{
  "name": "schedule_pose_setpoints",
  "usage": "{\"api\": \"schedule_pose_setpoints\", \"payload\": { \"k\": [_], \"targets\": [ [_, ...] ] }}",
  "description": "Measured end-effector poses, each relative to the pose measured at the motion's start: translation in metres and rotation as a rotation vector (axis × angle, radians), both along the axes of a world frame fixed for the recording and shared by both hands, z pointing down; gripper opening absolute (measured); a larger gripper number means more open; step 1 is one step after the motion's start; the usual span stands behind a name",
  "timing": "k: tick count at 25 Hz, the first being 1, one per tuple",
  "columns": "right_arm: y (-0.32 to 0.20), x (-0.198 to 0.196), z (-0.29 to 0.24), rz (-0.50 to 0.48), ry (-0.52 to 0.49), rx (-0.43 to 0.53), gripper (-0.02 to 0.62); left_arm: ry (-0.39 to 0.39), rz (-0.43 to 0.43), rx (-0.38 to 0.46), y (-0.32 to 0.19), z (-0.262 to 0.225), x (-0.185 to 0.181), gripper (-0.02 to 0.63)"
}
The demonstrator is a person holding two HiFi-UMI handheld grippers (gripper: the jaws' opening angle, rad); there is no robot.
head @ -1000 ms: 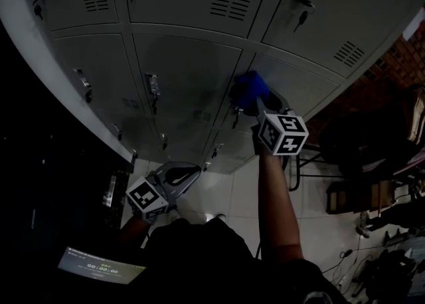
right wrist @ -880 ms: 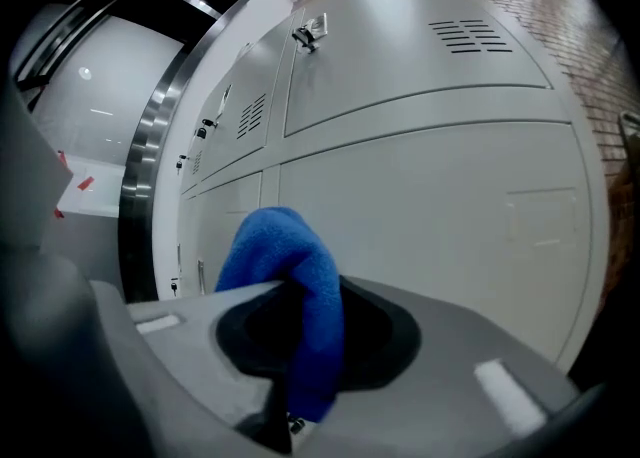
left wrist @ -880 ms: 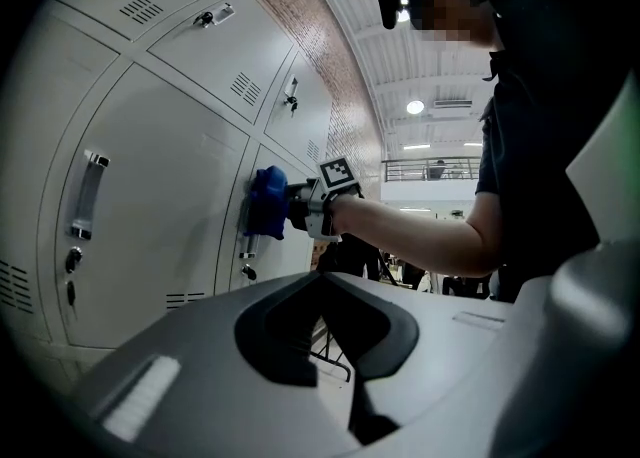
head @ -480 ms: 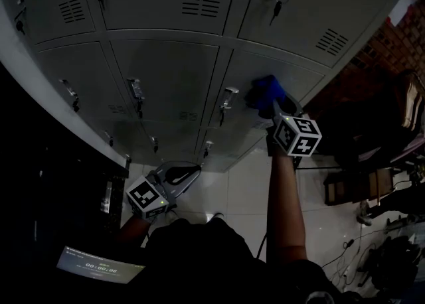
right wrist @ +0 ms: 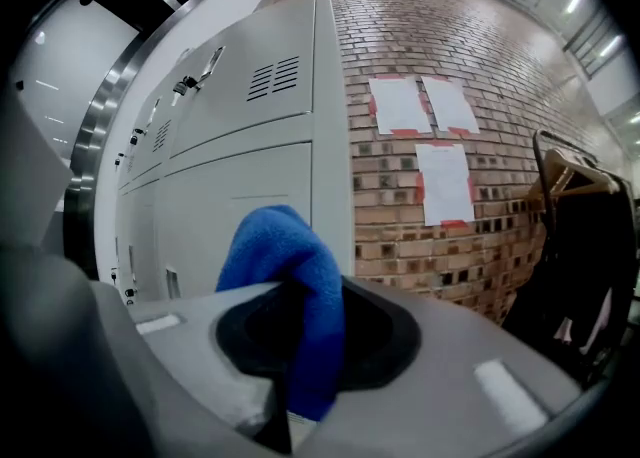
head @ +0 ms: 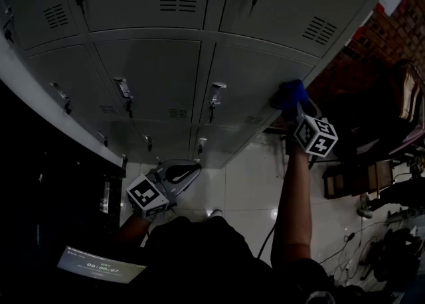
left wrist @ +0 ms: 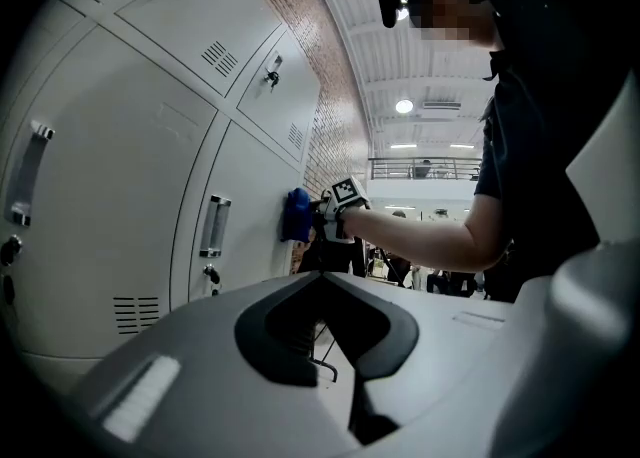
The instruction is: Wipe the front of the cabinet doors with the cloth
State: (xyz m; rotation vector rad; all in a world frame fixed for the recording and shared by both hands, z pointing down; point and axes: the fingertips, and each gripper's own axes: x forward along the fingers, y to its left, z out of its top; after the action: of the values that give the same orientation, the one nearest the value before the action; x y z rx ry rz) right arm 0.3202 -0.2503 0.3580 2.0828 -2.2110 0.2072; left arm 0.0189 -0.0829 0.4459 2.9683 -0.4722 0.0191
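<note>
Left gripper view: cloth (left wrist: 297, 216) seemingly against door (left wrist: 255, 241)

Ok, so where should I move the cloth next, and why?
Probably sweep it left toward the handle: the right tool presses the blue cloth at this door's right edge, beside the brick wall, so no door lies further right.

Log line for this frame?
right gripper: shut on blue cloth, cloth against rightmost cabinet door near its outer edge | left gripper: shut, empty, low by body
</note>
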Motion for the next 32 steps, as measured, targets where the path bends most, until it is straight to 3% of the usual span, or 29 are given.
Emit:
{"api": "schedule_pose_setpoints", "payload": {
  "k": [7,11,15,24,32],
  "targets": [
    [0.005,0.023,0.005,0.055,-0.013,0.009,0.069,-0.007,0.012,-0.011,0.007,0.000,0.007,0.003],
    [0.017,0.007,0.011,0.038,-0.021,0.012,0.069,-0.010,-0.003,-0.005,0.008,0.004,0.002,0.003],
    [0.023,-0.041,0.022,-0.041,-0.035,0.007,0.069,-0.004,-0.015,-0.003,0.009,0.004,-0.007,0.003],
    [0.004,-0.194,0.049,-0.326,-0.039,-0.013,0.069,-0.001,-0.061,-0.008,0.010,0.008,-0.034,0.003],
    [-0.028,-0.240,0.058,-0.372,-0.006,-0.050,0.069,0.001,-0.121,-0.011,0.007,0.007,-0.063,0.003]
  ]
}}
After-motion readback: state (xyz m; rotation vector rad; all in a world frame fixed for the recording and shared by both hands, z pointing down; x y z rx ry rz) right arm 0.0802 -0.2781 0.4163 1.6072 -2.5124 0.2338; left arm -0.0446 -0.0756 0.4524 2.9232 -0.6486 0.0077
